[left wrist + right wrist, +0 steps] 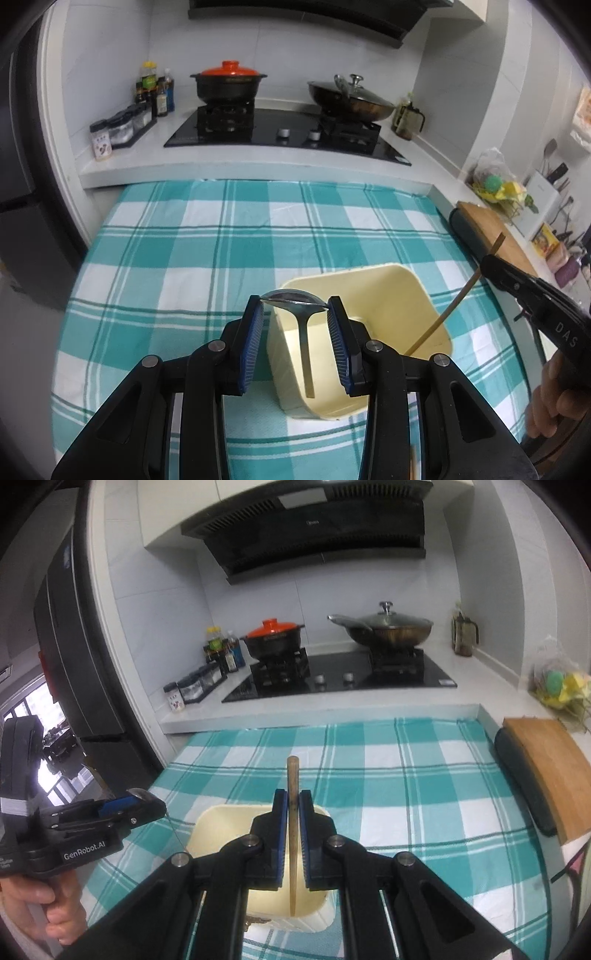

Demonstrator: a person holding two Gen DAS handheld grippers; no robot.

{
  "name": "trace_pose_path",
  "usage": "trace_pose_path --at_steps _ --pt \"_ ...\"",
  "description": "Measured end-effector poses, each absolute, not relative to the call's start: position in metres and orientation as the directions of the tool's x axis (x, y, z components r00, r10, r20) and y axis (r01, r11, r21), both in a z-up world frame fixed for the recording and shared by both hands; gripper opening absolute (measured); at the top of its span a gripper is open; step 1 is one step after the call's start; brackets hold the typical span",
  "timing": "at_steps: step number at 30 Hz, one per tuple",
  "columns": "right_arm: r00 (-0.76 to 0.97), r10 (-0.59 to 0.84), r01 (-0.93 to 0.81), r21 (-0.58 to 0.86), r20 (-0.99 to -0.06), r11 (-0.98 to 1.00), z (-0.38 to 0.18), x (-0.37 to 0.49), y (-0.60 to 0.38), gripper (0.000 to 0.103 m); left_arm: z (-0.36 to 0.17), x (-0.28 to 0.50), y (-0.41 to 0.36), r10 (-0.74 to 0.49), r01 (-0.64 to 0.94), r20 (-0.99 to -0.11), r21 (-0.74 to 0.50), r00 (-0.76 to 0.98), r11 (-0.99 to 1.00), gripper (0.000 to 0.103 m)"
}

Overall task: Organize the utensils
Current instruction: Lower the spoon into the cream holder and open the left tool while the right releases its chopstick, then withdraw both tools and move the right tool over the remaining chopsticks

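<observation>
- Left gripper [294, 305]: clamped on a metal spoon [300, 314] by its bowl, which sits crosswise between the blue pads. The handle hangs down into the cream bin [406, 295].
- Right gripper [294, 812]: jaws together on a wooden chopstick [293, 775]. The stick stands upright between the pads, its top above the fingertips and its lower end inside the bin.
- Cream bin: stands on the checked tablecloth [184, 258], toward the near edge of the table and right of centre in the left wrist view. Both utensils hang over its open top.
- Behind the table's far edge: a counter [122, 166] with a black stove [280, 129], a red-lidded pot [229, 85] and a lidded wok [351, 98].
- A wooden cutting board [546, 771] lies off the table's right edge.
</observation>
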State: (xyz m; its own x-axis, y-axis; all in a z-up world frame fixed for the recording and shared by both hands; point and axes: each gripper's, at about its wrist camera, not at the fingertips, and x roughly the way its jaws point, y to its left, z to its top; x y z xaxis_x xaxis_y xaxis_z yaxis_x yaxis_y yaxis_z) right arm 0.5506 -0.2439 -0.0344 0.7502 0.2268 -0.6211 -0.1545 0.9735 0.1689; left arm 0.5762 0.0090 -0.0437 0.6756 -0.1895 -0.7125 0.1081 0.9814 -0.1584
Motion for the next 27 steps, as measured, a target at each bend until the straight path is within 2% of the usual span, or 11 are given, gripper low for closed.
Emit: trace_pose_path --at_steps 7,9,10,11,13,15,18,23,27 --pt "0.706 0.19 -0.083 0.187 -0.682 0.979 -0.06 0.568 -0.251 0.01 -0.05 0.577 0.011 -0.168 0.076 -0.738 -0.156 0.654 0.985 0.04" --pt "0.708 0.174 -0.07 0.177 -0.684 0.982 -0.054 0.565 -0.253 0.023 -0.032 0.563 0.02 -0.177 0.081 -0.716 -0.167 0.675 0.983 0.06" --pt "0.715 0.173 -0.07 0.177 -0.678 0.982 -0.047 0.56 -0.255 0.036 -0.019 0.551 0.027 -0.173 0.081 -0.698 -0.163 0.695 0.983 0.064" --pt "0.726 0.176 -0.074 0.178 -0.665 0.981 -0.038 0.553 -0.257 0.043 -0.005 0.538 0.033 -0.172 0.086 -0.674 -0.159 0.719 0.984 0.067" --pt "0.74 0.181 -0.09 0.171 -0.648 0.981 -0.016 0.536 -0.261 0.044 0.022 0.505 0.045 -0.182 0.113 -0.632 -0.148 0.754 0.982 0.073" --pt "0.753 0.203 -0.128 0.164 -0.626 0.978 0.009 0.511 -0.264 0.044 0.044 0.467 0.058 -0.168 0.122 -0.606 -0.116 0.778 0.986 0.086" --pt "0.775 0.212 -0.192 0.097 -0.595 0.976 0.041 0.456 -0.265 0.044 0.053 0.407 0.071 -0.132 0.123 -0.596 -0.055 0.792 0.991 0.091" --pt "0.796 0.192 -0.249 -0.021 -0.575 0.968 0.048 0.359 -0.267 0.044 0.003 0.31 0.075 -0.16 0.139 -0.62 -0.082 0.768 0.987 0.092" --pt "0.827 0.127 -0.216 -0.1 -0.547 0.971 0.0 0.277 -0.266 0.044 -0.066 0.243 0.051 -0.154 0.118 -0.632 -0.1 0.759 0.988 0.092"
